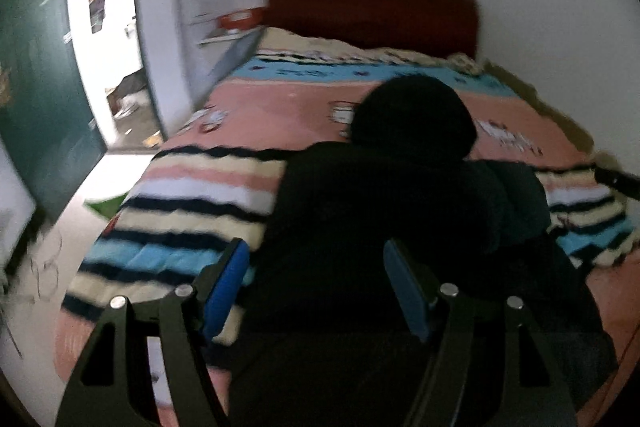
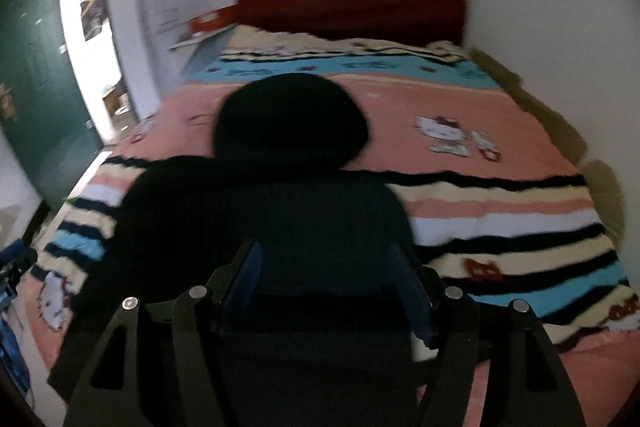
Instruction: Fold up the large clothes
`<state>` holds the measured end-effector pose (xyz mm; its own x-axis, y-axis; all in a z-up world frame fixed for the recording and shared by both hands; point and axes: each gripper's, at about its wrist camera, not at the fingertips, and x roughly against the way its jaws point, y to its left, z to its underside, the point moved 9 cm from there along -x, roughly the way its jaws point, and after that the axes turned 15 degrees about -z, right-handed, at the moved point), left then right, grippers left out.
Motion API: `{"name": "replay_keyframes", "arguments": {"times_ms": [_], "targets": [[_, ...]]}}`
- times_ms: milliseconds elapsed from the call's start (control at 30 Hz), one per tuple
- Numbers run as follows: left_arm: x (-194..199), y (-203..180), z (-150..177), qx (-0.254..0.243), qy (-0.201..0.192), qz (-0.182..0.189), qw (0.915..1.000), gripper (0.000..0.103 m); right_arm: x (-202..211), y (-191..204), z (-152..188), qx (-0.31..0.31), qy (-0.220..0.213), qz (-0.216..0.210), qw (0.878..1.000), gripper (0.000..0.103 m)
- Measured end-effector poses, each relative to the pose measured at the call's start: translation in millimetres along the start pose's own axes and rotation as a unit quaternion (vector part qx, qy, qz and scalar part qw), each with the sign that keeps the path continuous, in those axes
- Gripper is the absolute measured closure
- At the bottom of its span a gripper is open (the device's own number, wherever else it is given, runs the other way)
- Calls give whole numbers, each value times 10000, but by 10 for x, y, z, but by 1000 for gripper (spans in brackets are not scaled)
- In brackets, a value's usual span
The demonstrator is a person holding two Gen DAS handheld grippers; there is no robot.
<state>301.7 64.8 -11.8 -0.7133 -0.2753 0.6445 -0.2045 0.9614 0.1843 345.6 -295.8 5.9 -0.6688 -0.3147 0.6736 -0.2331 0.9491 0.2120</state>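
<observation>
A large black hooded garment lies spread on the bed, hood toward the headboard. It also shows in the right wrist view, with its hood and a sleeve reaching left. My left gripper is open, its blue-padded jaws wide apart over the garment's near hem. My right gripper is open too, jaws straddling the near hem. Neither holds cloth. The left gripper's tip shows at the left edge of the right wrist view.
The bed has a pink, striped cartoon-print cover and a dark red headboard. A white wall runs along the right. A green door stands open at the left beside a bright doorway. A small shelf holds a red box.
</observation>
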Motion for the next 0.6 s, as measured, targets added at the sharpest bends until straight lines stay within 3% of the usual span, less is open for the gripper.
{"name": "replay_keyframes", "arguments": {"times_ms": [100,300,467,600], "targets": [[-257,-481,-234,-365,22,91,9993,34,-51,-324,42,-157,5,104,9998,37],[-782,-1190,-564,-636,36,386,9972,34,-473,-761,-40,-197,148,184,9995,37],[-1298,-1584,-701,-909,20,375,9952,34,-986,-789,-268,-126,155,-4,9998,37],[-1682,-1688,-673,-964,116,360,9946,34,-1526,-717,-316,12,341,-134,9993,37]]}}
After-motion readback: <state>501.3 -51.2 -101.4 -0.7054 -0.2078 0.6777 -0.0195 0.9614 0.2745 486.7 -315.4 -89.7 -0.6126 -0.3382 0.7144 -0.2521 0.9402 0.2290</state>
